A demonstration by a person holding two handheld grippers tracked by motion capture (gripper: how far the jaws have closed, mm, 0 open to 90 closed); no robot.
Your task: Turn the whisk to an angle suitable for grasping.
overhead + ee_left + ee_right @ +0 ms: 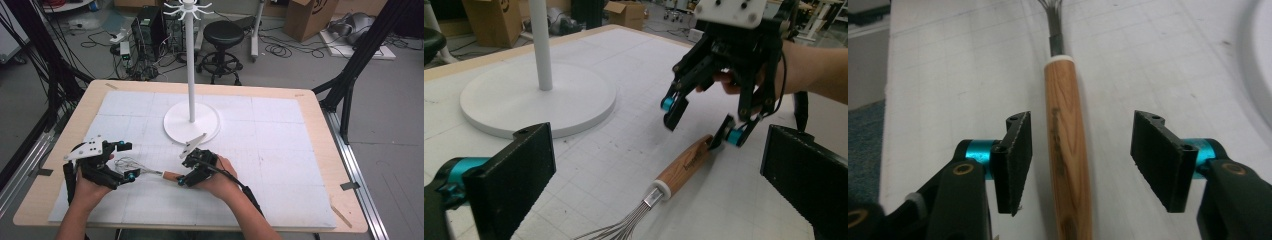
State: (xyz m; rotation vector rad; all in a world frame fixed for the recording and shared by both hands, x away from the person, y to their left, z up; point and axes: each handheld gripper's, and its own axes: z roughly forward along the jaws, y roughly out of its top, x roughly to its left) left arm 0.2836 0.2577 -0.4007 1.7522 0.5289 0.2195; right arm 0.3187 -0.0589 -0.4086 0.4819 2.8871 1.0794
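Two grippers work over one desk [320, 150], which is covered by a white gridded mat. Largest on it is the white hook stand [191, 75], its round base near the desk's centre. Nearer the person lies a whisk [674, 175], flat on the mat, wires toward the left gripper [122, 160] and wooden handle toward the right gripper [187, 172].

Left gripper: jaws wide apart, empty, flanking the wire end. Right gripper: jaws apart, straddling the handle's end, neither pad touching the wood.

Likely faults from here: the handle is round and smooth, so an off-centre closure could roll it out sideways. A grip this near the end could also let the wire head droop when lifted.
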